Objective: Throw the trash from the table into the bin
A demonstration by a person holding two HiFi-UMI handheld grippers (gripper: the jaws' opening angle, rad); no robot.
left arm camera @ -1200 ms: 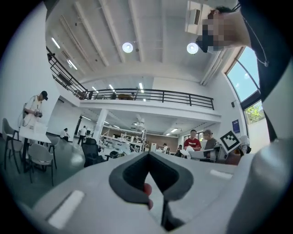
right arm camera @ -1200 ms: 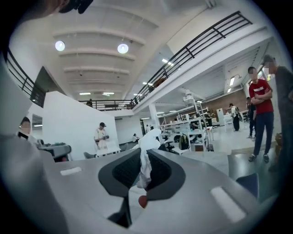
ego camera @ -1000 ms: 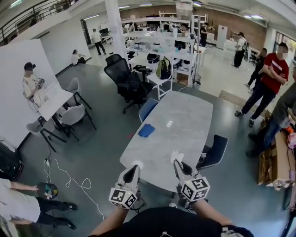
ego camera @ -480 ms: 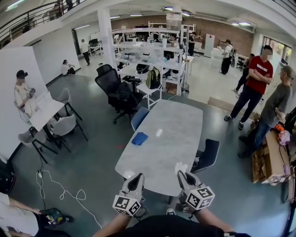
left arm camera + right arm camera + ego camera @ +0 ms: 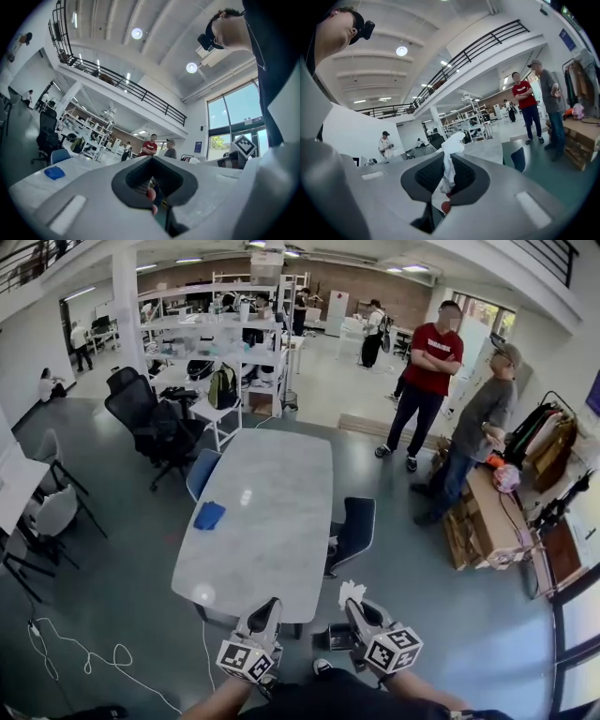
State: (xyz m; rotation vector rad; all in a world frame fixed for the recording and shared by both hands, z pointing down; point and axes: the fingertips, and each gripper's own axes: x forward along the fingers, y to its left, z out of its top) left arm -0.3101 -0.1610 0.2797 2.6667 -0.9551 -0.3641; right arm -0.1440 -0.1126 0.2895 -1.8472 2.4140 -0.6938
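Note:
A crumpled white tissue point(image 5: 352, 591) sticks up from my right gripper point(image 5: 355, 606), which is shut on it; in the right gripper view the tissue point(image 5: 451, 152) hangs between the dark pads of that gripper point(image 5: 446, 177). My left gripper point(image 5: 268, 606) is beside it, shut, with nothing between its pads in the left gripper view point(image 5: 152, 182). Both hang just past the near end of the long grey table point(image 5: 272, 484). A blue cloth point(image 5: 209, 515) lies on the table's left side and also shows as a small blue cloth point(image 5: 55, 172) in the left gripper view. I cannot pick out a bin for certain.
A dark boxy thing point(image 5: 336, 638) sits on the floor between the grippers. A dark blue chair point(image 5: 354, 529) stands at the table's right side. Two people point(image 5: 427, 381) stand at the back right near stacked cardboard and wood point(image 5: 487, 521). Black office chairs point(image 5: 150, 418) and shelves are at the back left.
The view has swung right, so the table now lies more to the left. Both grippers have come off the table's near end, the right one still holding the tissue.

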